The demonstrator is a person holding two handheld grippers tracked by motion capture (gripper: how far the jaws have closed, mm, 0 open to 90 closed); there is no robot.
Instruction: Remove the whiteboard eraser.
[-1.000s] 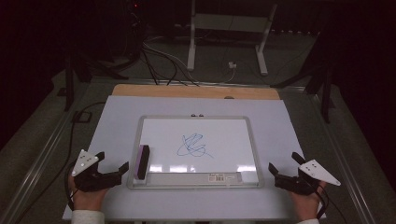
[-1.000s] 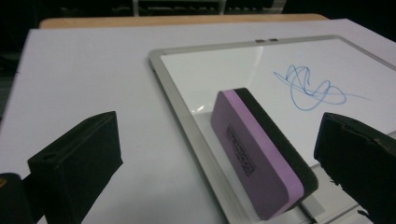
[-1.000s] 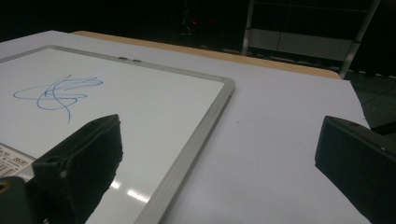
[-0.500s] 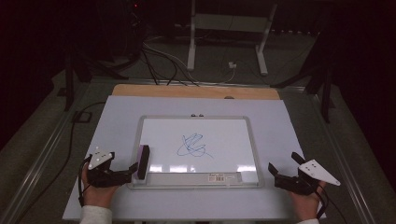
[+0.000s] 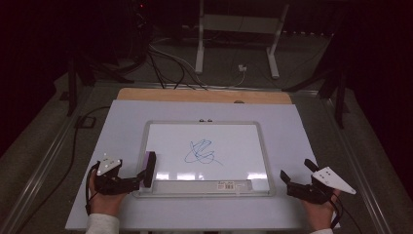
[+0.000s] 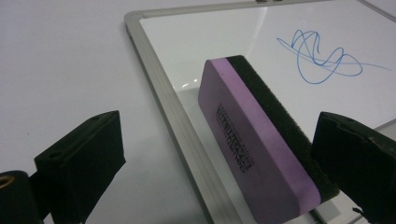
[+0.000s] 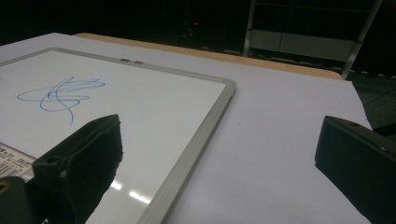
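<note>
Left tongs, spread, now straddle the eraser at whiteboard's 8 o'clock corner; right tongs unmoved, spread.

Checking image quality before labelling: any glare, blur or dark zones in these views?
High view: the surroundings go near black and the whiteboard is soft. Left gripper view: glare streak on the board by the eraser; the near tongs are blurred; the scribble is sharp. Right gripper view: bright glints on the board's near edge; dark background.
</note>
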